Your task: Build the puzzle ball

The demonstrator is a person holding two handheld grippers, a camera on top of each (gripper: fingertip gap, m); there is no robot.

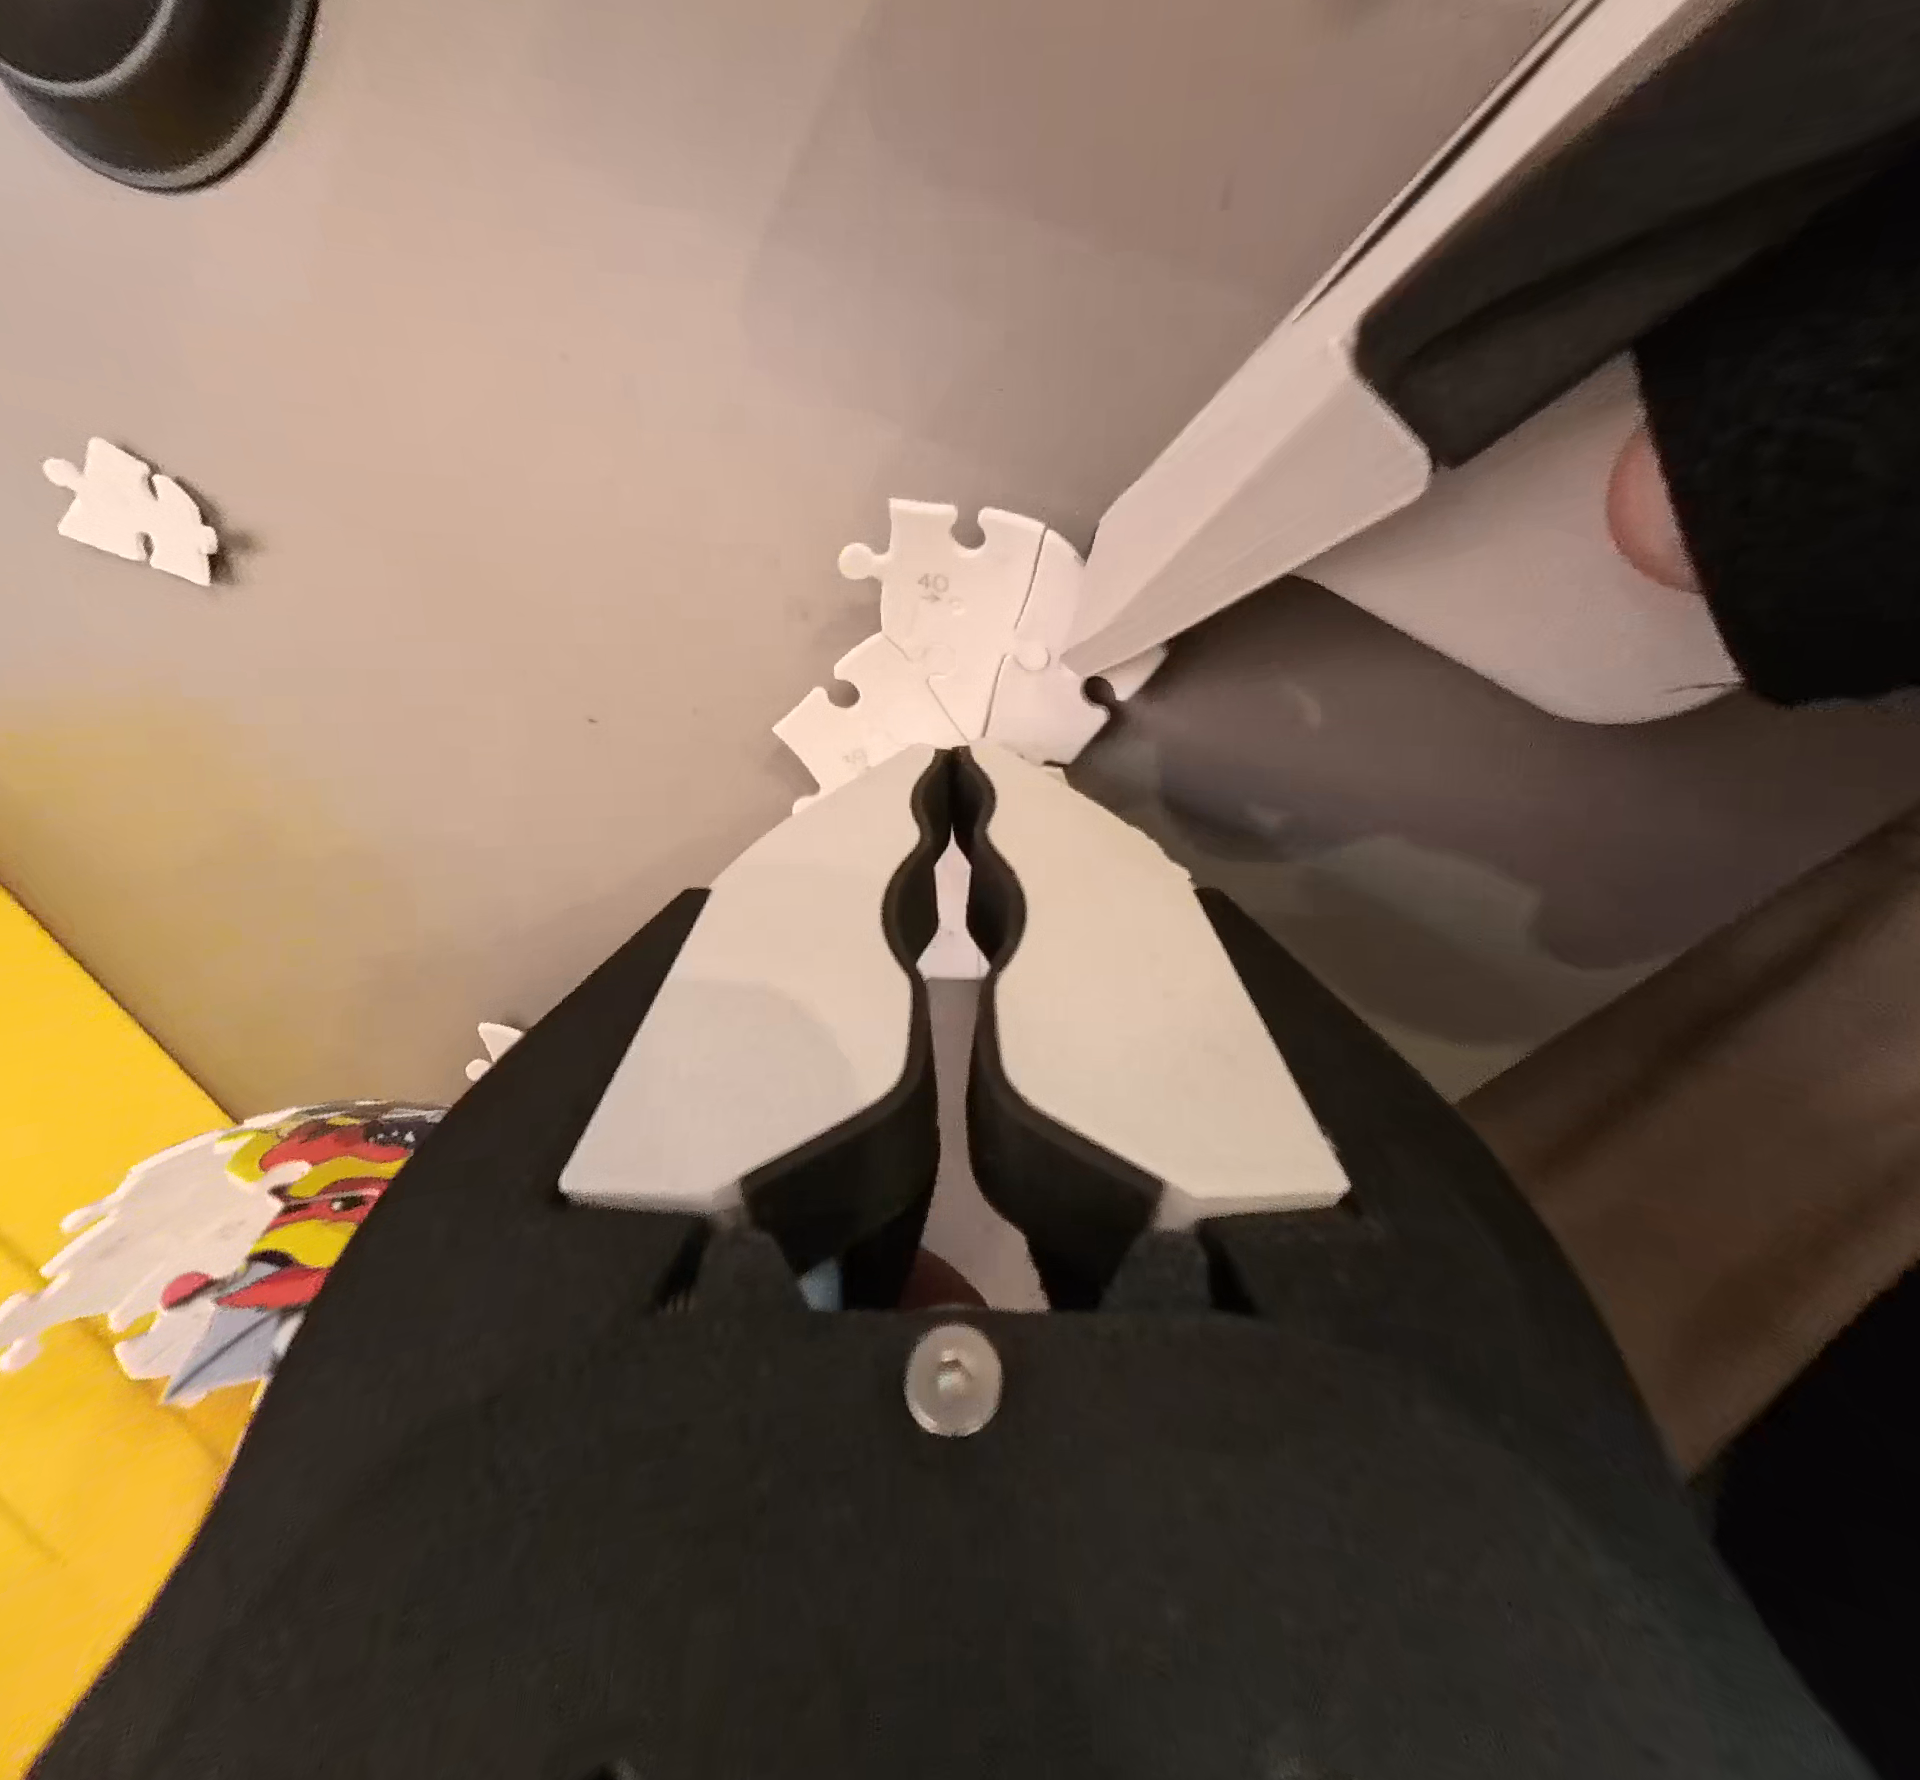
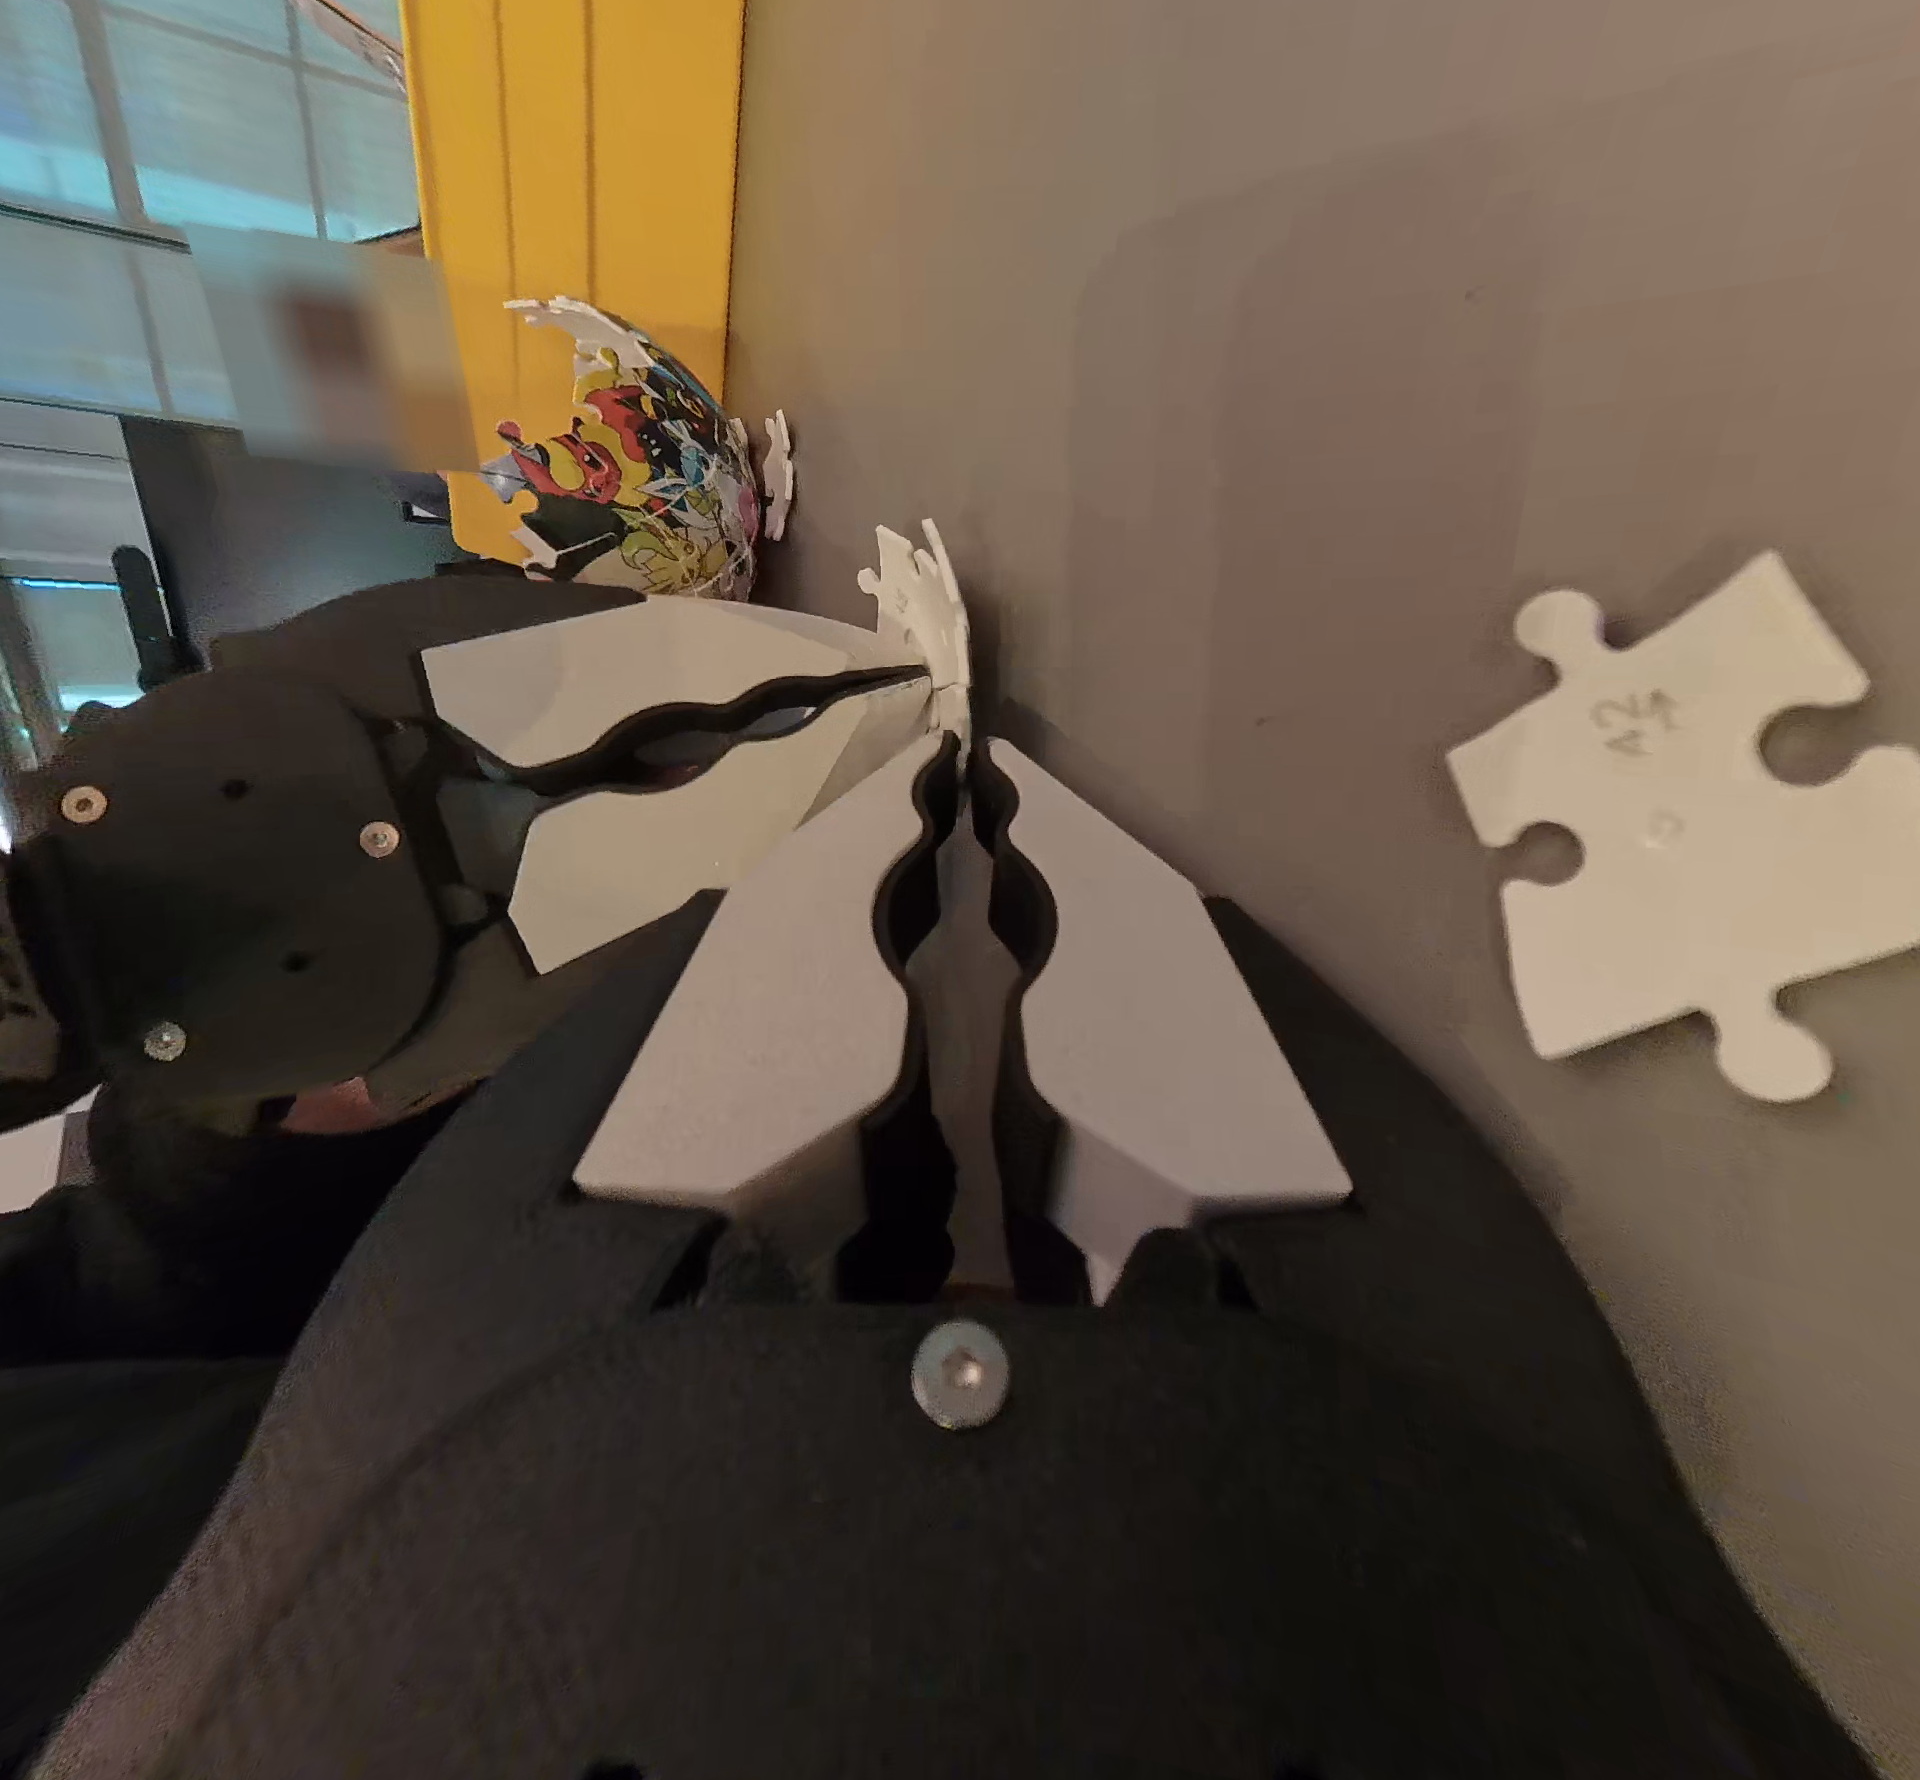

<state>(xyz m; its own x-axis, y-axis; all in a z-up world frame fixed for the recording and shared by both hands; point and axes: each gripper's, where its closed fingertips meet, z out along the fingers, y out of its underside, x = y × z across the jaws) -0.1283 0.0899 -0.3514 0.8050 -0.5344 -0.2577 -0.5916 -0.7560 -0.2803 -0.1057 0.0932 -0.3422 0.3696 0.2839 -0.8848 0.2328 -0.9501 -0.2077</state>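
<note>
the small cluster of joined white pieces [image 1: 961, 650] sits white side up on the grey table [image 1: 520, 328], straight ahead of the left gripper [image 1: 953, 762], whose jaws are clamped on its near edge. the right gripper [image 2: 966, 743] comes in from the cluster's right side, closed on that edge. both tips touch it, so neither is nearer. the half-built ball [image 2: 634, 483] rests well to the left, and a loose piece [image 2: 1683, 826] lies near the right gripper.
</note>
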